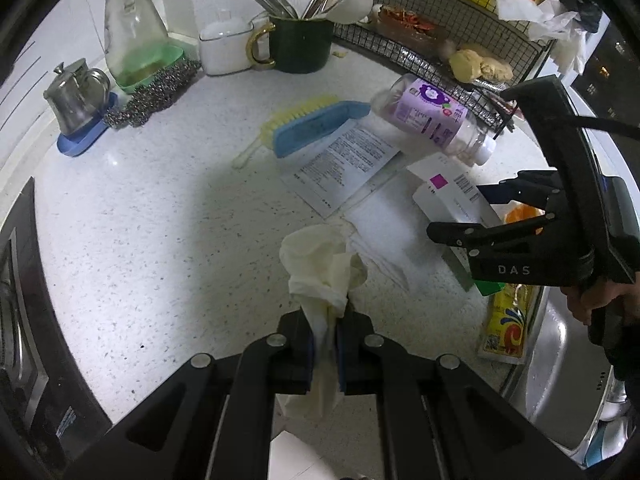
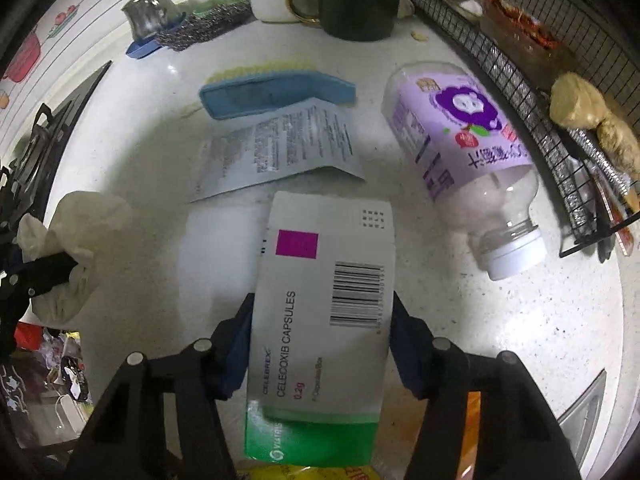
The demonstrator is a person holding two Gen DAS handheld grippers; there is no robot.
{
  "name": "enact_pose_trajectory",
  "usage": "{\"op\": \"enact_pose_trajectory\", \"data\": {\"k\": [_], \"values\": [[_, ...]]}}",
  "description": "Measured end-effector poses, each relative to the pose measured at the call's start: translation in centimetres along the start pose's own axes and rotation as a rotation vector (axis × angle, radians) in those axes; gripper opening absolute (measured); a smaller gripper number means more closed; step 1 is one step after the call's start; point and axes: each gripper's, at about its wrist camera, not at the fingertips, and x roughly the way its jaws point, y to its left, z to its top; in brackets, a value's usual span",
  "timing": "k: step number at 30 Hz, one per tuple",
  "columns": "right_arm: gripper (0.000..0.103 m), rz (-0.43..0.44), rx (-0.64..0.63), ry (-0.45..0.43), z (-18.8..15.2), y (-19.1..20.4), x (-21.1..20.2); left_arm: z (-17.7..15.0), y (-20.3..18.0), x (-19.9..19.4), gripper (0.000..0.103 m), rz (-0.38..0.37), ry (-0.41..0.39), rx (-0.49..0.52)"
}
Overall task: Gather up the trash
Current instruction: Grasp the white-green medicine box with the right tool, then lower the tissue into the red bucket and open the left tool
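White speckled stone forms the worktop [image 1: 160,208], and trash is scattered on it. A cream crumpled glove [image 1: 320,264] is held tightly between the fingers of the left gripper [image 1: 325,344], just above the surface. On the right, a white and green capsule box [image 2: 324,320] is seen between the fingers of the right gripper [image 2: 322,344]; the fingers stand at both its sides and seem to touch it. Beyond the box a printed leaflet [image 2: 288,148] is lying flat, with a blue brush [image 2: 272,94] behind it. A purple-labelled plastic bottle [image 2: 460,152] is lying on its side at the far right, beside a wire rack [image 2: 560,128].
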Motion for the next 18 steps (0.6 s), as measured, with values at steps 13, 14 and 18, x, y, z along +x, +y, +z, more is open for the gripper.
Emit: {"op": "enact_pose_trajectory", "data": {"k": [13, 14, 18], "values": [[0.057, 0.037, 0.029, -0.134, -1.7, 5.7, -6.9, -4.7, 1.6, -6.3, 0.007, 0.001, -0.077, -0.034], [0.057, 0.043, 0.026, -0.143, -2.0, 6.6, -7.3, -5.4, 1.8, -6.9, 0.007, 0.004, -0.082, -0.036], [0.057, 0.091, 0.068, -0.166, -3.7, 8.1, -9.1, -7.9, 2.5, -8.6, 0.007, 0.015, -0.088, -0.036]]}}
